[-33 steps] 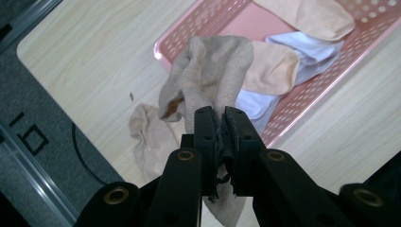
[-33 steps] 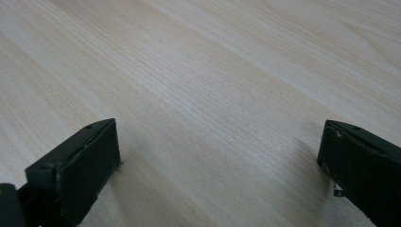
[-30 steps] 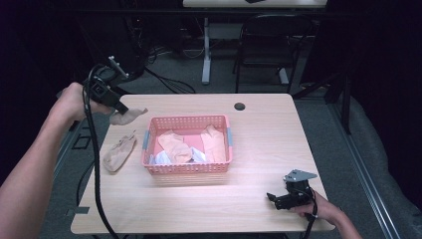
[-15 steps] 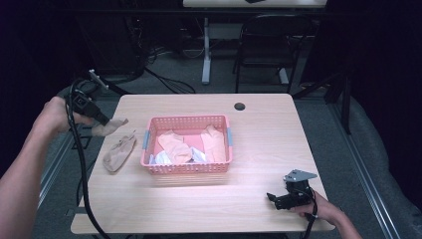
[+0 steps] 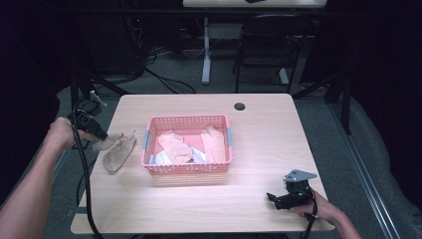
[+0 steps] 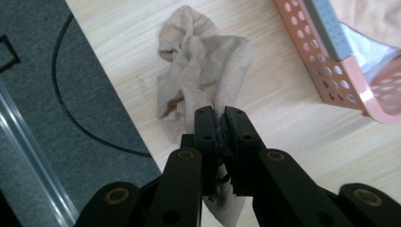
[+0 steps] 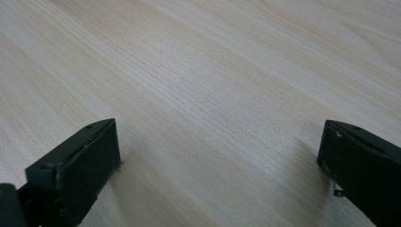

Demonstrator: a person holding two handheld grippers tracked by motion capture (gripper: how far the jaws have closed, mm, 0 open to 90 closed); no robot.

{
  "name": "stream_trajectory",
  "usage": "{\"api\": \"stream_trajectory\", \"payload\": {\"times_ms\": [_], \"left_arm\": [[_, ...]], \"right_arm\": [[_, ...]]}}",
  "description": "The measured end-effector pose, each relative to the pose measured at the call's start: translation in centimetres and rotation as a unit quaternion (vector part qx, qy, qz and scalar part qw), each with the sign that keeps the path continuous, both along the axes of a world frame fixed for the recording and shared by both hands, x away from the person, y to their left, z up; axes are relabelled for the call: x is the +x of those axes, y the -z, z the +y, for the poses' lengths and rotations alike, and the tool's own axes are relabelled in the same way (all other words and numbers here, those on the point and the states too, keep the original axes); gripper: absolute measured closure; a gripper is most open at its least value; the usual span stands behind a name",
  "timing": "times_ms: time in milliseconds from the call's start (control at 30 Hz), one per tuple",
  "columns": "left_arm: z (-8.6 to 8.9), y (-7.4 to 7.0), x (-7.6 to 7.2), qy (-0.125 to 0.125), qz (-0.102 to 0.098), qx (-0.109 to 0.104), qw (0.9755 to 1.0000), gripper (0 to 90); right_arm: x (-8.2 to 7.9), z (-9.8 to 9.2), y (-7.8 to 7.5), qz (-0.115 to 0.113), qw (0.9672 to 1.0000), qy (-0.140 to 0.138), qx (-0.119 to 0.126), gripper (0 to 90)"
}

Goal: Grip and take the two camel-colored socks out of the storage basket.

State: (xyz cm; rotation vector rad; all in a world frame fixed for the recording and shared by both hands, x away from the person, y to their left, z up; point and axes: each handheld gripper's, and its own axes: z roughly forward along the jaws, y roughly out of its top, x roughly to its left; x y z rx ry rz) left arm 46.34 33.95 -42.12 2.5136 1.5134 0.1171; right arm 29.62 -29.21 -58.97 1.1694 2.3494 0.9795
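**Left gripper clamped on beige sock beside basket**

Reference landmark: the pink basket (image 5: 186, 168).

1. Table (image 5: 259, 149): light wood top; the basket sits near its centre.
2. Basket: perforated pink plastic, holding peach-coloured socks (image 5: 175, 145) and a white item. In the left gripper view, one basket corner appears at upper right.
3. Beige sock on the table (image 5: 119, 153): lies flat just left of the basket, apart from its wall.
4. Held beige sock (image 6: 208, 80): hangs crumpled forward of the jaws, left of the basket, over the table edge and touching or just above the other sock.
5. Left gripper (image 6: 218, 124): jaws closed, pinching the held sock's fabric between the pads. Positioned left of the basket.
6. Right gripper (image 7: 220, 156): jaws spread wide, nothing between them, resting low over bare tabletop, well right of and nearer the person than the basket.
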Motion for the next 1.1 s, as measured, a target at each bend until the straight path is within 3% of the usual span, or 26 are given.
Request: {"api": "stream_trajectory", "payload": {"times_ms": [67, 133, 167, 233, 300, 400, 433, 500, 567, 733, 833, 933, 1033, 1100], "left_arm": [[0.1, 0.9, 0.2, -0.005, 0.004, 0.0, 1.0, 84.0], [0.3, 1.8, 0.4, -0.017, 0.002, -0.016, 0.9997, 84.0], [0.3, 1.8, 0.4, -0.017, 0.002, -0.016, 0.9997, 84.0], [0.1, 3.4, 0.6, -0.018, 0.011, -0.013, 0.9997, 84.0], [0.0, 4.0, 0.7, -0.021, 0.012, -0.01, 0.9997, 84.0], [0.0, 5.6, 0.8, -0.034, 0.012, -0.025, 0.999, 84.0], [-0.1, 6.1, 0.8, -0.037, 0.009, -0.021, 0.9991, 84.0], [-0.2, 7.2, 0.8, -0.039, 0.019, -0.027, 0.9987, 83.9], [-0.3, 8.1, 0.9, -0.042, 0.022, -0.019, 0.9987, 83.8], [-0.1, 9.3, 0.9, -0.056, 0.021, -0.034, 0.9976, 83.1], [-0.2, 9.5, 0.8, -0.054, 0.018, -0.026, 0.998, 81.7], [0.0, 9.6, 0.4, -0.062, -0.01, -0.036, 0.9974, 72.1], [0.2, 9.2, 0.1, -0.069, -0.023, -0.041, 0.9965, 53.1], [0.4, 8.3, -0.6, -0.079, -0.048, -0.042, 0.9948, 39.5]], "right_arm": [[0.0, 0.0, 0.0, 0.0, 1.0, 0.0, 0.0, 0.0], [0.0, 0.0, 0.0, 0.0, 1.0, 0.0, 0.0, 0.0], [0.0, 0.0, 0.0, 0.0, 1.0, 0.0, 0.0, 0.0], [0.0, 0.0, 0.0, -0.001, 1.0, 0.0, 0.001, 0.0], [0.0, 0.0, 0.0, 0.001, 1.0, -0.002, -0.002, 0.0], [0.0, 0.0, 0.0, -0.001, 1.0, 0.001, 0.0, 0.0], [0.0, 0.0, 0.0, 0.0, 1.0, 0.001, 0.0, 0.0], [0.0, 0.0, 0.0, 0.0, 1.0, 0.001, 0.0, 0.0], [0.0, 0.0, 0.0, 0.001, 1.0, -0.001, -0.003, 0.0], [0.0, 0.0, 0.0, 0.0, 1.0, 0.001, 0.0, 0.0], [0.0, 0.0, 0.0, 0.001, 1.0, -0.001, -0.003, 0.0], [0.0, 0.0, 0.0, -0.001, 1.0, 0.001, 0.0, 0.0], [0.0, 0.0, 0.0, -0.001, 1.0, 0.001, 0.0, 0.0], [0.0, 0.0, 0.0, 0.0, 1.0, 0.001, 0.0, 0.0]]}}
